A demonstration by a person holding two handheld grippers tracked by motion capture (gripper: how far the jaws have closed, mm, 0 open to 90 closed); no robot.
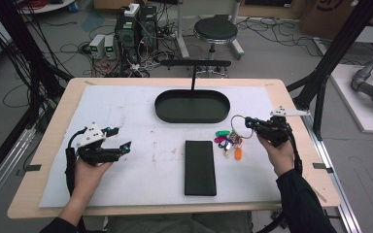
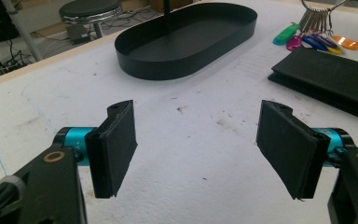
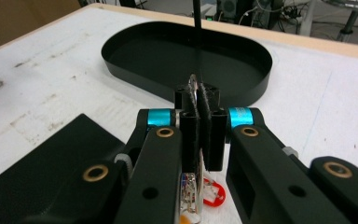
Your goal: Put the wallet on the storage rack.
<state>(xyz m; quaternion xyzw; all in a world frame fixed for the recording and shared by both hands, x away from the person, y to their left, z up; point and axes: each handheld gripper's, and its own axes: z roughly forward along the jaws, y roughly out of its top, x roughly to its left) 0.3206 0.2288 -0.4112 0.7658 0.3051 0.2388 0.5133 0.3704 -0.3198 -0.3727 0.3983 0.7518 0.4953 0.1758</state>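
Key ring (image 1: 239,121) sits clamped in the right gripper (image 1: 250,124), its coloured tags (image 1: 229,142) hanging below.

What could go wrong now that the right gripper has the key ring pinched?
1. The right gripper is shut on only the thin key ring, so the ring might twist or slip out.
2. The coloured key tags hang below the grip and could swing or snag on the black case beside them.
3. The tray has a thin upright post with a crossbar; the dangling keys may catch on it.
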